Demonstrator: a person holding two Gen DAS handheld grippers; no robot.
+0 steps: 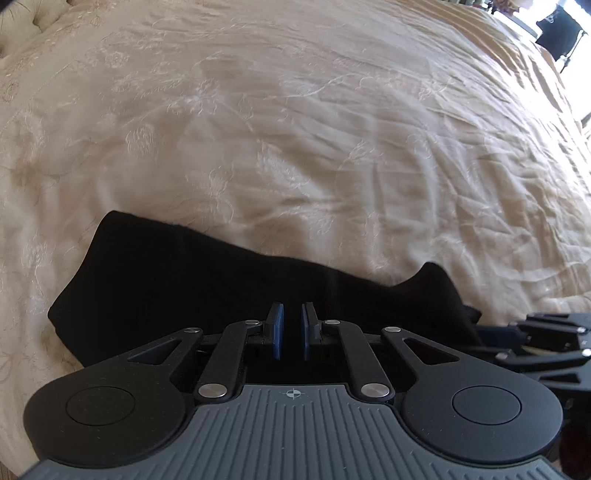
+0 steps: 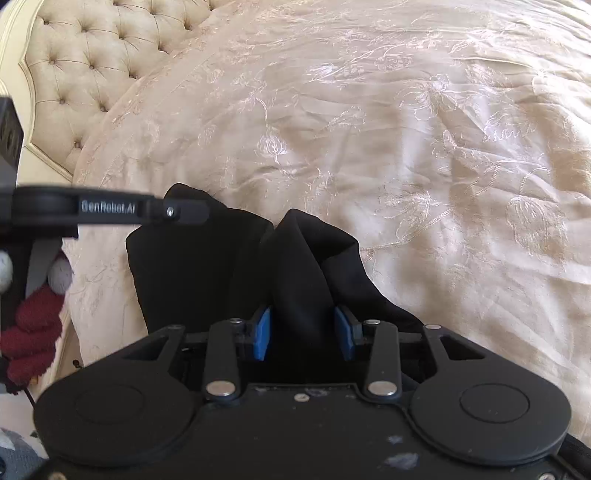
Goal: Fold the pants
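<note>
Where black pants (image 2: 207,266) lie, embroidered cream bedspread (image 1: 332,129) meets tufted headboard (image 2: 92,62).

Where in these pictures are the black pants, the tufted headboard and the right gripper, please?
black pants (image 1: 177,280): left wrist view, on the flat cloth lying on the bedspread.
tufted headboard (image 2: 96,55): right wrist view, on its buttoned padding.
right gripper (image 2: 303,334): right wrist view, midway between its blue-padded fingertips, closed on bunched pants.

Daylight is cast from an overexposed window (image 1: 517,9) at the far right corner of the bed (image 1: 295,129). Strong fisheye curvature is seen at the edges. The bedspread (image 2: 424,147) is softly blurred, and the black pants (image 2: 295,266) are left without detail.
</note>
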